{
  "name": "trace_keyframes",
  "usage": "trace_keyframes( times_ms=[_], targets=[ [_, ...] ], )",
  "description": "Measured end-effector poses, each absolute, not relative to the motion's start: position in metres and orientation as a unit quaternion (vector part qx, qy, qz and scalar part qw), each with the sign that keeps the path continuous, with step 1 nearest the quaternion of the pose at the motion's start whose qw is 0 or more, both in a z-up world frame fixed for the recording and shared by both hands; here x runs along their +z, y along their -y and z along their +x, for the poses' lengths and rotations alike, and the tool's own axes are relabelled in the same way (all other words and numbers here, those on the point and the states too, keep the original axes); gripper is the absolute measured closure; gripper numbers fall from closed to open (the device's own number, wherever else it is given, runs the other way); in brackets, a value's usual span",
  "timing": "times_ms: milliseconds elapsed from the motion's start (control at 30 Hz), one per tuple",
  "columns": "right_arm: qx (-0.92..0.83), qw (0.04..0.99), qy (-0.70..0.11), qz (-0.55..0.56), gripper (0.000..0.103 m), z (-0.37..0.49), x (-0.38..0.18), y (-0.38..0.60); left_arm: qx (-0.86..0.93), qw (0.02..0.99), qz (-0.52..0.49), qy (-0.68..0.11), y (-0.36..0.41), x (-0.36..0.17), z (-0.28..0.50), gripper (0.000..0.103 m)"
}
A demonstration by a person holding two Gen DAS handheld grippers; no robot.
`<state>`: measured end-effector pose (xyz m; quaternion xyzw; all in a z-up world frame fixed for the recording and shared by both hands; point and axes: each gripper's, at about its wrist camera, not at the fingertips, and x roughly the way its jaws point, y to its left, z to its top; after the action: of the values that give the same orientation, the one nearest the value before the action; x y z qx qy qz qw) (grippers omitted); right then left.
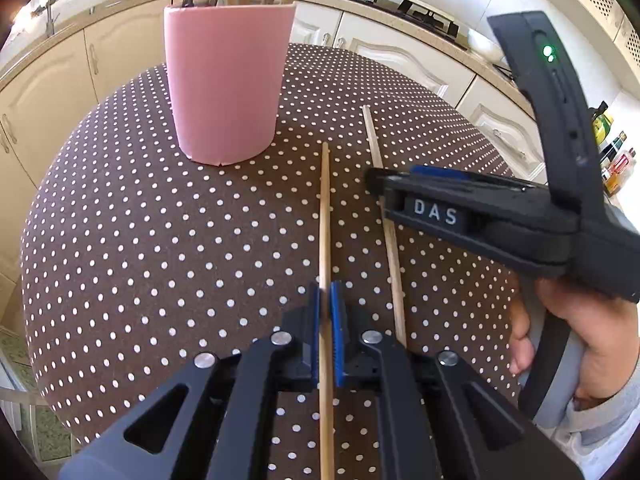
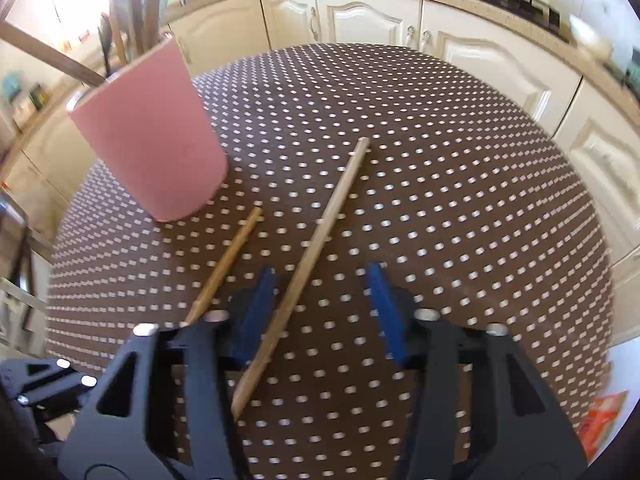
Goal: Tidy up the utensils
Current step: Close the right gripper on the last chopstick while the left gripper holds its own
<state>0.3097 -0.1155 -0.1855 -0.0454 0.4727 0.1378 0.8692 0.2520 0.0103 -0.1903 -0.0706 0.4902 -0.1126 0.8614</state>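
Room: a kitchen with cream cabinets [image 2: 360,20] behind a round worktop [image 1: 140,240] under a brown cloth with white dots.
Holder: a pink cup [image 1: 226,80] stands upright toward the far edge of the worktop, with wooden handles and a metal spoon already standing in it.
Sticks: two wooden sticks lie flat on the cloth between the cup and the near edge, side by side but apart, their far tips pointing toward the cup.
Left gripper [image 1: 329,308]: jaws clenched on the left stick [image 1: 325,220], gripping it well back from its far tip.
Right gripper [image 2: 320,312]: jaws released and straddling the right stick [image 2: 320,240]; the stick lies close to the left pad, with a clear gap to the right pad.
Step in hand: probably securing both sticks for lifting into the cup.
Doing it well: centre the right jaws over the stick before closing, so it is not pushed sideways.
Lift: raise each stick evenly, then tip it upright over the cup.
Risk: the standing handles crowd the cup mouth, so aim for a free gap.
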Motion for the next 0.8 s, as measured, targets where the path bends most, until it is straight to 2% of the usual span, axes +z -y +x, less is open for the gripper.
trace_keyframes(
  times_ms=[33,133,233,267,500,567,633,767,800],
  targets=[
    [0.141,0.867,-0.476,-0.048,0.075,0.31,-0.185,0.117,-0.113,0.861,-0.069,-0.492,-0.015,-0.189,0.253,0.097],
    [0.152,0.859,-0.487,-0.047,0.088,0.307,-0.185,0.127,-0.113,0.859,-0.069,-0.495,-0.015,-0.19,0.264,0.097],
    [0.171,0.846,-0.502,-0.047,0.09,0.296,-0.183,0.139,-0.116,0.857,-0.063,-0.499,-0.005,-0.187,0.283,0.096],
    [0.178,0.839,-0.511,-0.051,0.09,0.291,-0.182,0.142,-0.118,0.856,-0.06,-0.5,-0.003,-0.187,0.288,0.092],
    [0.183,0.829,-0.527,-0.028,0.088,0.285,-0.172,0.165,-0.11,0.851,-0.038,-0.512,0.022,-0.187,0.326,0.085],
    [0.174,0.827,-0.535,-0.005,0.077,0.296,-0.173,0.169,-0.108,0.849,-0.031,-0.516,0.026,-0.188,0.338,0.085],
    [0.164,0.828,-0.536,-0.008,0.053,0.304,-0.173,0.167,-0.108,0.848,-0.023,-0.519,0.03,-0.187,0.34,0.085],
    [0.157,0.826,-0.54,-0.02,0.056,0.325,-0.174,0.15,-0.105,0.845,-0.019,-0.524,0.037,-0.187,0.348,0.088],
    [0.149,0.827,-0.541,-0.033,0.065,0.329,-0.175,0.146,-0.103,0.845,-0.019,-0.525,0.039,-0.187,0.35,0.089]
  ],
)
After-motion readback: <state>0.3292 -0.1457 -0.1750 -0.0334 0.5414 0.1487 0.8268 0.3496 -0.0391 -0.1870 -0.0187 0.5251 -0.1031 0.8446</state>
